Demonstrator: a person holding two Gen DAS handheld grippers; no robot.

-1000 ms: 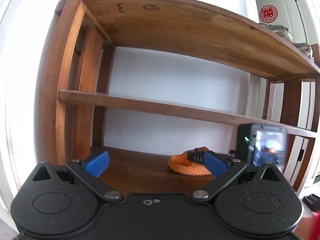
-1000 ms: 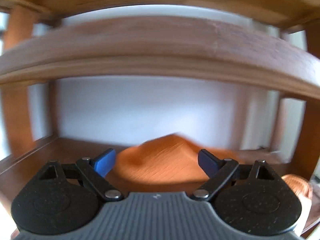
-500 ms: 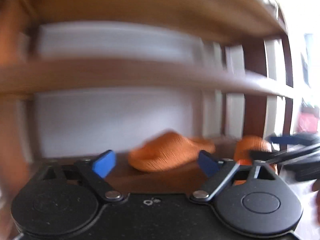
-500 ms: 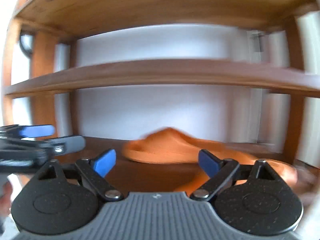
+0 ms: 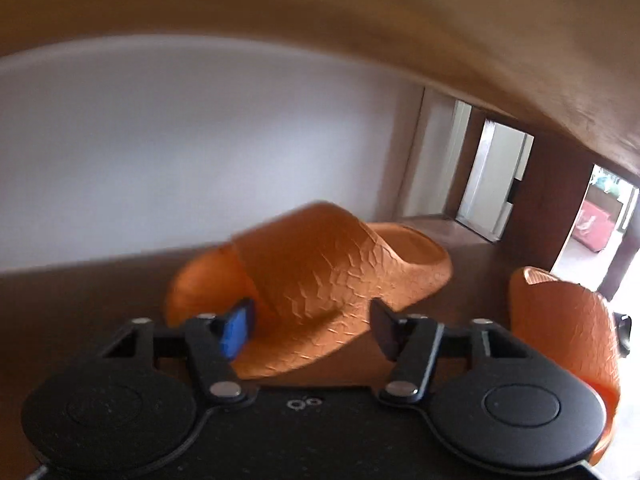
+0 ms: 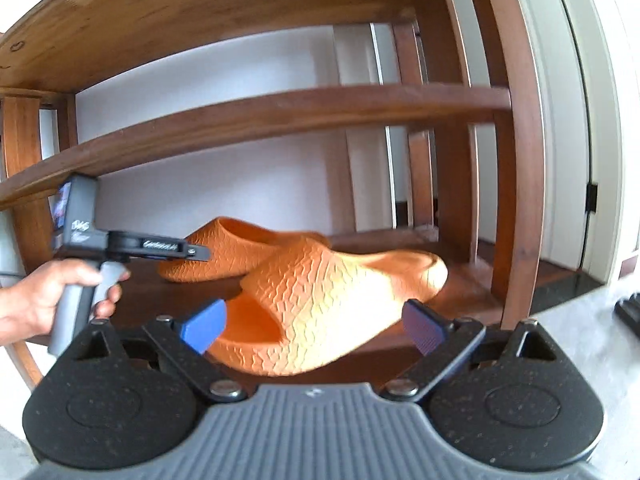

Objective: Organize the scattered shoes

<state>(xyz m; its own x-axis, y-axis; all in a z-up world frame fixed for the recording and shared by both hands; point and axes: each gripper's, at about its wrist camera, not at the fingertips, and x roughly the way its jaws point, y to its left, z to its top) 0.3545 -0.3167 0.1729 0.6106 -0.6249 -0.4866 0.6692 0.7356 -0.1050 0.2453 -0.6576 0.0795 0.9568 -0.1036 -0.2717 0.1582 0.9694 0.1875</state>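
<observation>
Two orange textured slippers lie on the rack's bottom shelf (image 6: 132, 300). My left gripper (image 5: 311, 332) sits low in front of the farther slipper (image 5: 320, 272). Its jaws are closing with that slipper's strap between the blue pads, and I see no firm squeeze. The other slipper (image 5: 568, 332) lies at the right edge of this view. In the right wrist view the near slipper (image 6: 340, 292) lies between the wide-apart fingers of my open right gripper (image 6: 312, 326), untouched. Behind it is the far slipper (image 6: 224, 252), with the left gripper (image 6: 196, 254) and a hand (image 6: 44, 304) reaching in from the left.
The wooden shoe rack has a middle shelf (image 6: 280, 112) close above the slippers and a thick right post (image 6: 520, 160). A white wall closes the back. Pale floor (image 6: 580, 320) shows at the right, with a dark object (image 6: 630, 308) at the edge.
The left gripper swung right and dipped onto the bottom shelf, its jaws narrowing around the far slipper. The right gripper backed away from the rack; the near slipper stays between its open fingers.
</observation>
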